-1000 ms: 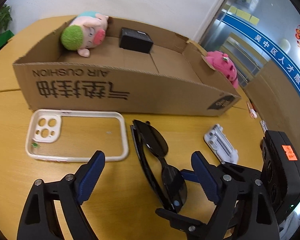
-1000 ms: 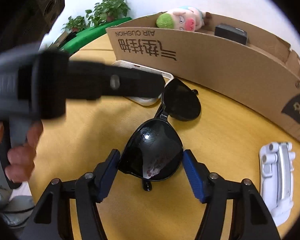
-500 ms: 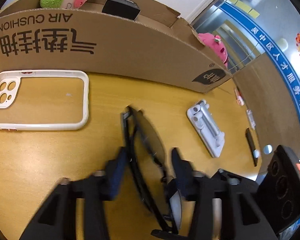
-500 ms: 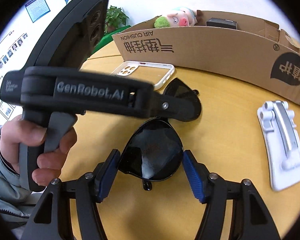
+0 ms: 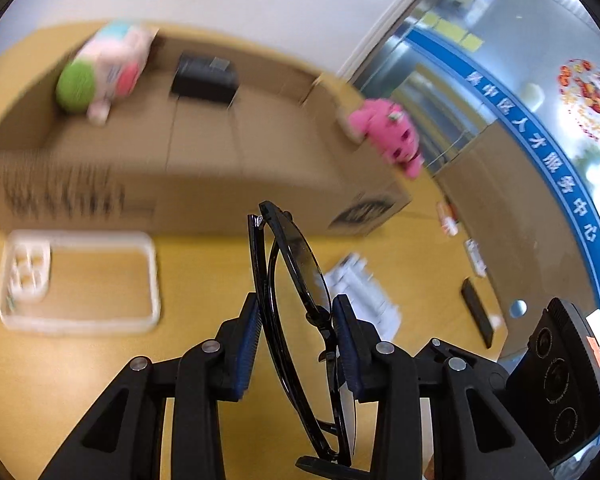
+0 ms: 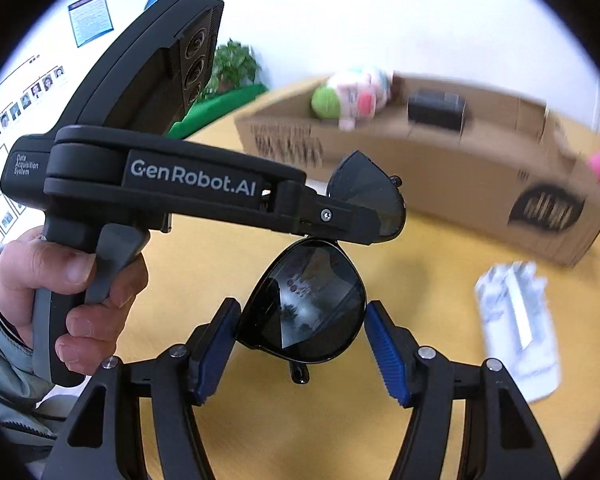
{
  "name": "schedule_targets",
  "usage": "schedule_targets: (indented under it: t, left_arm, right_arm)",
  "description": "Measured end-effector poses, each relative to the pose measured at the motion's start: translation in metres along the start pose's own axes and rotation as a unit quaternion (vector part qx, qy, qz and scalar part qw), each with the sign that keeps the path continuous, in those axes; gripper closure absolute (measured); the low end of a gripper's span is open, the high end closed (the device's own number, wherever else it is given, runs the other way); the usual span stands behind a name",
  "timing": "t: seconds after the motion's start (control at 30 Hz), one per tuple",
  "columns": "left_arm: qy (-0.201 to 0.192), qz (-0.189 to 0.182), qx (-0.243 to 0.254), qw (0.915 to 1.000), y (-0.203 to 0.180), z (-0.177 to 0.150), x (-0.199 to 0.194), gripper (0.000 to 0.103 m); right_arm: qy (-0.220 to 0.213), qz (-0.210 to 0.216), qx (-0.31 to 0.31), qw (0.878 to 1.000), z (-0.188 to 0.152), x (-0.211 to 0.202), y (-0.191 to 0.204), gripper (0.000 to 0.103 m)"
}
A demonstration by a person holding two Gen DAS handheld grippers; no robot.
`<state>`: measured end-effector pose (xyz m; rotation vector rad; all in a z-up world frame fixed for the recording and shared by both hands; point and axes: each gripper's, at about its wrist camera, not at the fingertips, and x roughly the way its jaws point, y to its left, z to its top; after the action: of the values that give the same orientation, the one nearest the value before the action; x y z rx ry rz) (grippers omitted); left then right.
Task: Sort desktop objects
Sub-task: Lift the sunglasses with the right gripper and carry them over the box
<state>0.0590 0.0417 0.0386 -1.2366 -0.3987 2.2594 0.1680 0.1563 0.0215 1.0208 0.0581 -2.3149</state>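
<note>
Black sunglasses (image 5: 296, 280) are clamped near the bridge between the blue pads of my left gripper (image 5: 294, 328) and held above the wooden table. In the right wrist view, one lens of the sunglasses (image 6: 308, 312) sits between the blue pads of my right gripper (image 6: 302, 336), which touch its rim on both sides. The left gripper (image 6: 340, 216) crosses that view and grips the other lens. An open cardboard box (image 5: 204, 184) stands behind, with a green-haired pig plush (image 5: 100, 76) and a black box (image 5: 204, 76) inside.
A white phone case (image 5: 80, 280) lies on the table at left. A white phone stand (image 5: 364, 292) lies at right, also seen in the right wrist view (image 6: 520, 320). A pink plush (image 5: 388, 136) sits by the box's right end. Small items lie far right.
My left gripper moved over the sunglasses, closed on them near the bridge, and lifted them off the table. The right gripper stays around one lens and rises with them.
</note>
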Motion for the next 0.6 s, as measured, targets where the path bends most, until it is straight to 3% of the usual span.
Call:
schedule_targets:
  t: [0.3,0.6]
  left_arm:
    - [-0.062,-0.02,0.12,0.9907,-0.068,0.104,-0.042,0.069]
    - [-0.111,-0.034,0.162,0.9798,-0.098,0.194,-0.056,0.07]
  right_arm:
    - [-0.101,-0.033,-0.021,0.994,0.085,-0.053,-0.022,0.04]
    - [-0.152,-0.055,-0.041,0.986,0.159,-0.089,-0.054,0.04]
